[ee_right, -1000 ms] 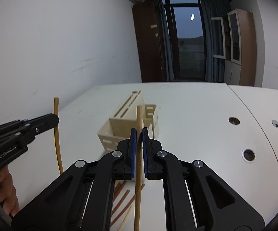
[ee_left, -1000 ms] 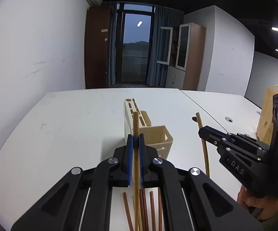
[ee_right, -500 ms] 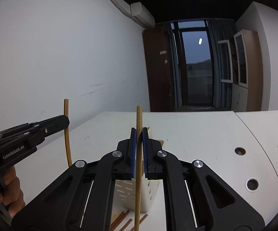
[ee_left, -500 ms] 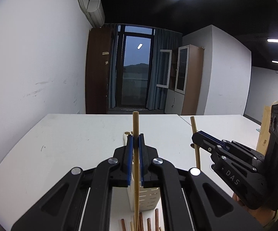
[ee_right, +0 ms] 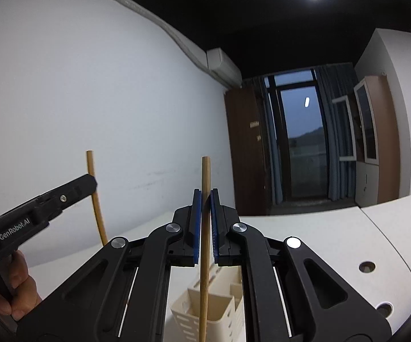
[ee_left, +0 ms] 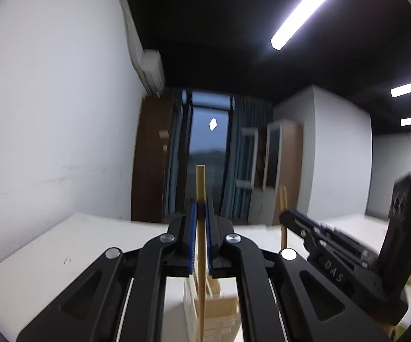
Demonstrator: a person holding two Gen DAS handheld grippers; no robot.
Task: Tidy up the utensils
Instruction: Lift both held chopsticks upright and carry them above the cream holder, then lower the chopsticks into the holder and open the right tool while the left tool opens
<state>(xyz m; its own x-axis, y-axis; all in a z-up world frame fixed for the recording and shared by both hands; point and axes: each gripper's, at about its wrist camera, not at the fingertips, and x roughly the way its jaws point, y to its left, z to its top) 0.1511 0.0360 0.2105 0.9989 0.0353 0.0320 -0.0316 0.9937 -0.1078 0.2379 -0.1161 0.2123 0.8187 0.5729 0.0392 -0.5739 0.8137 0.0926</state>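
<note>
One pale wooden chopstick (ee_left: 200, 228) is pinched upright by the left gripper (ee_left: 200, 233), another (ee_right: 205, 228) by the right gripper (ee_right: 205, 222), presumably for dropping end-first into the cream slotted plastic utensil holder (ee_right: 205, 313) below.

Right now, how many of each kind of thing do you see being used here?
Tongs: 2, left tongs and right tongs
Chopsticks held upright: 2, one in the left tongs, one in the right tongs
Cream utensil holder: 1
Total: 5
</note>
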